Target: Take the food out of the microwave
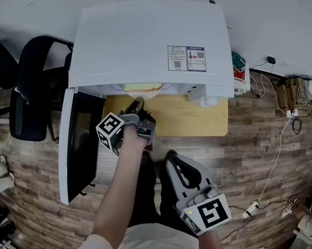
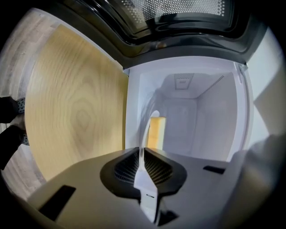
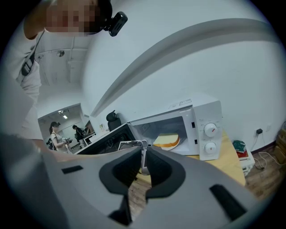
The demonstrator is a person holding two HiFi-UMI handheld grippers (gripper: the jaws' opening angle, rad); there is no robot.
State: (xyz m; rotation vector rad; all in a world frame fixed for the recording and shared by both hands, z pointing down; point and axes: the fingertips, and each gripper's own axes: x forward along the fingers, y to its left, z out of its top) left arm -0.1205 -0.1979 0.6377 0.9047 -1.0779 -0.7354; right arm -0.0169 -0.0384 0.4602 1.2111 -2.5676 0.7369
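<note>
The white microwave [image 1: 149,41] stands on a wooden table [image 1: 202,118], its door [image 1: 77,145] swung open to the left. A slice of bread [image 1: 142,85] lies on a white plate [image 1: 154,91] at the front of the cavity. My left gripper [image 1: 137,106] reaches into the opening and is shut on the plate's rim [image 2: 145,129]; in the left gripper view the bread [image 2: 156,132] shows just beyond its jaws [image 2: 142,156]. My right gripper [image 1: 170,155] hangs back in front of the table, shut and holding nothing [image 3: 144,159]. From it I see the bread [image 3: 166,141] inside the microwave [image 3: 201,129].
A black office chair [image 1: 33,89] stands left of the open door. Cables and power strips [image 1: 289,98] lie on the wood floor at the right. A red and green packet [image 1: 239,66] sits beside the microwave. People [image 3: 56,134] stand far off in the room.
</note>
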